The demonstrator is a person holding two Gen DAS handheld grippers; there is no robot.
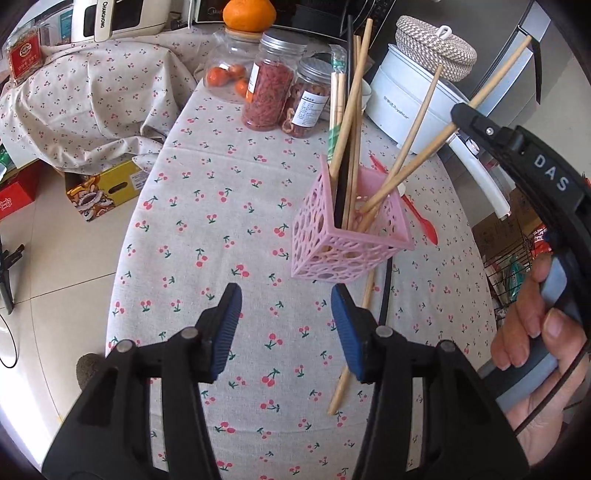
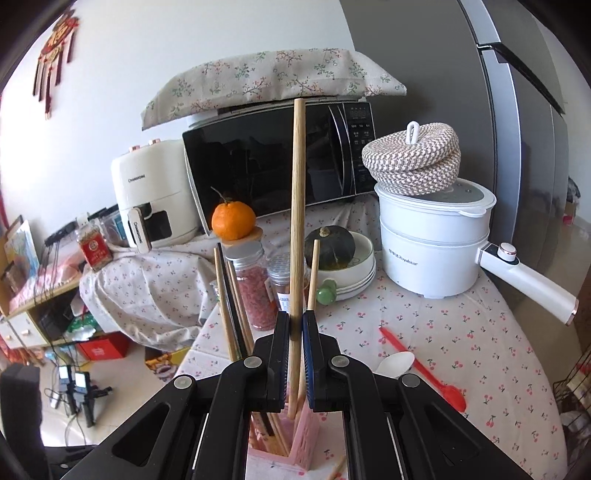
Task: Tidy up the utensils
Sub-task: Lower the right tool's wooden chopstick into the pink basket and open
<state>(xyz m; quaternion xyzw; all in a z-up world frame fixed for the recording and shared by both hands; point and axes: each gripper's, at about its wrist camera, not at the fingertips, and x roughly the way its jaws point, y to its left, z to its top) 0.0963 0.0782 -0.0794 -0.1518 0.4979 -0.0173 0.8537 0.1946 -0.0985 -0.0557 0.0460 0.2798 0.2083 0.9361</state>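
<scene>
While the pink lattice holder sits near the middle of the desk, it's already stuffed with wooden chopsticks and a black one, all leaning at different angles. Behind it, on the far side, two clear jars with silver lids: the taller jar is full of red dried berries, the shorter jar has brownish dried slices. Left of those, a glass jar with small oranges inside and a big orange on its lid. To the far right, a white electric pot with a woven basket on top, and stacked white bowls holding a dark green squash.

Readable stuff: "Royalstar" on the pot, "CHANGHONG" on the white appliance far left, "DAS" on the right tool. Jar labels are too small to read.

Left tongs stand about halfway open, nothing between the pads, hovering over the desk just near of the holder. One loose chopstick lies by the right pad. Right tongs are clamped on a single wooden chopstick, held upright, lower end down in the holder. A red spoon and white spoon lie on the cloth right of it.
</scene>
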